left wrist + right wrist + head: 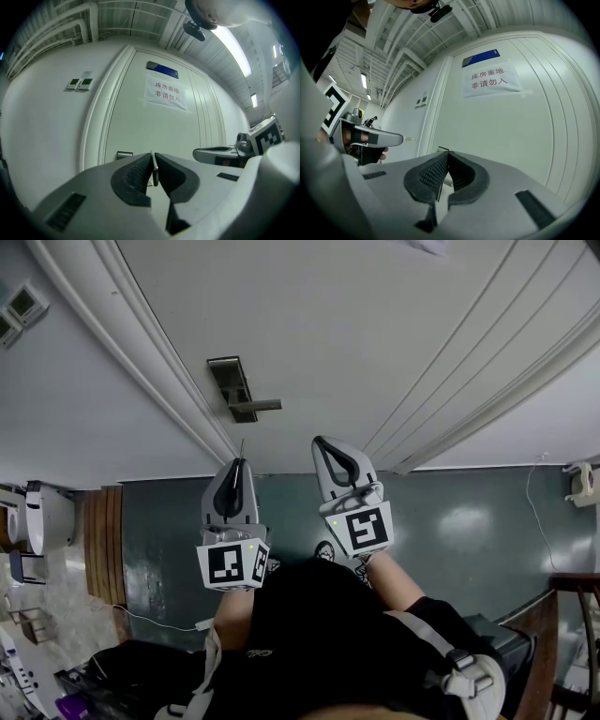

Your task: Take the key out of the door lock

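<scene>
My left gripper [238,465] is pinched tight on the key [154,171], which is out of the door lock [234,388] but still near it. My right gripper [447,155] is closed with 0 things in it.

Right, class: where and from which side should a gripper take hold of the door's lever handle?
Probably the lever handle near its free end, coming straight at the door with one jaw above and one below: the bar is slim and runs sideways from the lock plate.

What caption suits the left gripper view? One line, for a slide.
Left gripper, fingers shut on the key, facing the white door.
</scene>
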Motion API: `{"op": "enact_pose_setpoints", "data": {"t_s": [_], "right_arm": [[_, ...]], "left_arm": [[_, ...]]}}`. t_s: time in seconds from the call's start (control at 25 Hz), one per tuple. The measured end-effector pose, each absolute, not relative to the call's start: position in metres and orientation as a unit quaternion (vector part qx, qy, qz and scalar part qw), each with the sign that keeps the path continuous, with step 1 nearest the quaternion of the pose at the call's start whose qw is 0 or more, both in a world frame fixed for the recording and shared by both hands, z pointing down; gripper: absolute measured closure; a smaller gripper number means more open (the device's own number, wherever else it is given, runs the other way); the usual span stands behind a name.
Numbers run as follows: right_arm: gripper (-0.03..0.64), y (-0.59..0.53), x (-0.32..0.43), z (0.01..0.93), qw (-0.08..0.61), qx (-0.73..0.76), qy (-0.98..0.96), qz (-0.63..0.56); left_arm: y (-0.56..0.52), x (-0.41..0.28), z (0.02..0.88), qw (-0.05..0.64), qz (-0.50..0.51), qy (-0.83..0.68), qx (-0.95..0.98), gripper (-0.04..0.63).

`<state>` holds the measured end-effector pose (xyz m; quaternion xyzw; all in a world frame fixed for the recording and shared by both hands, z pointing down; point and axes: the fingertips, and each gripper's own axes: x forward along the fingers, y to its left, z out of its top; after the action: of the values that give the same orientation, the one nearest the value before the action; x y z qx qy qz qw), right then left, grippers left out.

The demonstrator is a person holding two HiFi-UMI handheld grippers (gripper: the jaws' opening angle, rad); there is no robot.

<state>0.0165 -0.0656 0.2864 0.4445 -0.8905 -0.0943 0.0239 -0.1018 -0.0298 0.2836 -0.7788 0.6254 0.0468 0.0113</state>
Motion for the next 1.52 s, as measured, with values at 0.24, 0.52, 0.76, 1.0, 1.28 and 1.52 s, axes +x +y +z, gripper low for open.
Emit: {"op": "enact_pose_setpoints", "data": {"t_s": [0.24, 0.52, 0.76, 1.0, 1.28, 1.52], "right_arm": [[0.609, -0.063, 0.016, 0.288, 0.029, 0.444, -0.890, -0.099], [0.609, -0.064, 0.019, 0.287, 0.024, 0.448, -0.888, -0.098], [0.609, -0.061, 0.018, 0.287, 0.020, 0.438, -0.894, -0.096], [0.609, -0.060, 0.023, 0.285, 0.017, 0.439, -0.893, -0.094], [0.609, -0.064, 0.025, 0.292, 0.024, 0.439, -0.894, -0.090], [0.609, -0.065, 0.031, 0.295, 0.025, 0.440, -0.894, -0.086]], "left_arm": [[-0.029, -0.098, 0.286, 0.013, 0.042, 0.623, -0.781, 0.560], [-0.028, -0.096, 0.287, 0.013, 0.043, 0.619, -0.784, 0.560], [-0.029, -0.095, 0.292, 0.008, 0.044, 0.617, -0.785, 0.560], [-0.028, -0.091, 0.291, 0.006, 0.046, 0.615, -0.787, 0.560], [-0.032, -0.089, 0.294, 0.003, 0.043, 0.616, -0.787, 0.560], [-0.033, -0.085, 0.299, 0.001, 0.042, 0.616, -0.787, 0.560]]}}
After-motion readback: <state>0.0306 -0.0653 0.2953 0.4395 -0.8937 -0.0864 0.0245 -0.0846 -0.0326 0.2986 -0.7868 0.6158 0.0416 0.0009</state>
